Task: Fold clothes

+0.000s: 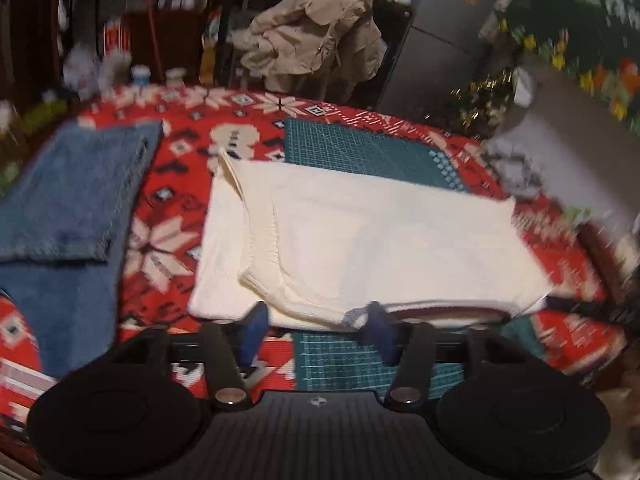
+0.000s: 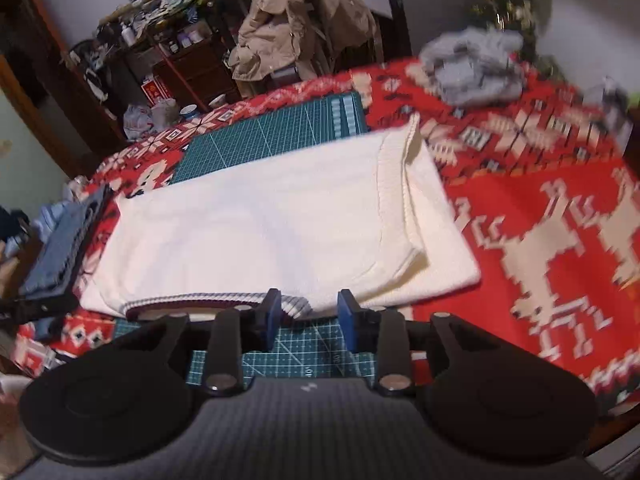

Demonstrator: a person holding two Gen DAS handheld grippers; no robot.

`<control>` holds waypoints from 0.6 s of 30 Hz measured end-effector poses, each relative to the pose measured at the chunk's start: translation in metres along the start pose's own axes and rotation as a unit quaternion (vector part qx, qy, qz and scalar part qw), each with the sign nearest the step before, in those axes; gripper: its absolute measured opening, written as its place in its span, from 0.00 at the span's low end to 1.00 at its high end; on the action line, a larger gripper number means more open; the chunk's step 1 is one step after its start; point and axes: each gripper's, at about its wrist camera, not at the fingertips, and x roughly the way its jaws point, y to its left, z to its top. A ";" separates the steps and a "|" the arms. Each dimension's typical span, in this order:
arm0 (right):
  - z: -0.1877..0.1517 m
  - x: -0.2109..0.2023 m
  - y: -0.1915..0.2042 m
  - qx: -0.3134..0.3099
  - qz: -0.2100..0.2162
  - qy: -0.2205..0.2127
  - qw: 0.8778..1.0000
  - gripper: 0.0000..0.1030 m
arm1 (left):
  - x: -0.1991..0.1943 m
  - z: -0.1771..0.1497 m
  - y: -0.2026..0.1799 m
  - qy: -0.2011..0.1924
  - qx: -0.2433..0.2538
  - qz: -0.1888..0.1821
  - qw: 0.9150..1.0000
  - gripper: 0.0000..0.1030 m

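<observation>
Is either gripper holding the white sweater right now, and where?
No. Left gripper and right gripper both stand open at the white sweater's near edge.

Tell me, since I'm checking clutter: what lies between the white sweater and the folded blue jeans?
Only bare red patterned tablecloth separates the white sweater from the folded blue jeans, clearest in the left wrist view.

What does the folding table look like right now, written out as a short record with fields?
surface: red patterned cloth with a green cutting mat on top
main item: white sweater, folded flat, lying partly on the mat
sweater edge: striped hem at the near side
other clothes: folded jeans to one side, grey garment bunched at the far edge
background: tan jacket draped behind the table
left gripper: open, at the sweater's near edge
right gripper: open, hem between its fingers
</observation>
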 end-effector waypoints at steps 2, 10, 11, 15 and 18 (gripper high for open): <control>-0.002 -0.013 0.006 -0.017 -0.018 -0.019 1.000 0.65 | -0.002 -0.002 -0.010 -0.015 0.041 0.031 0.999 0.57; -0.027 -0.046 0.023 -0.068 -0.076 -0.091 0.991 0.99 | -0.015 -0.019 -0.029 -0.091 0.110 0.052 0.988 0.61; -0.032 -0.047 0.025 -0.075 -0.075 -0.100 0.989 0.99 | -0.014 -0.020 -0.029 -0.095 0.104 0.052 0.989 0.63; -0.050 -0.043 0.033 -0.110 -0.077 -0.134 0.982 0.99 | -0.013 -0.031 -0.024 -0.136 0.073 0.021 0.988 0.64; -0.061 -0.035 0.036 -0.121 -0.094 -0.155 0.976 0.99 | -0.011 -0.039 -0.019 -0.156 0.042 -0.033 0.986 0.76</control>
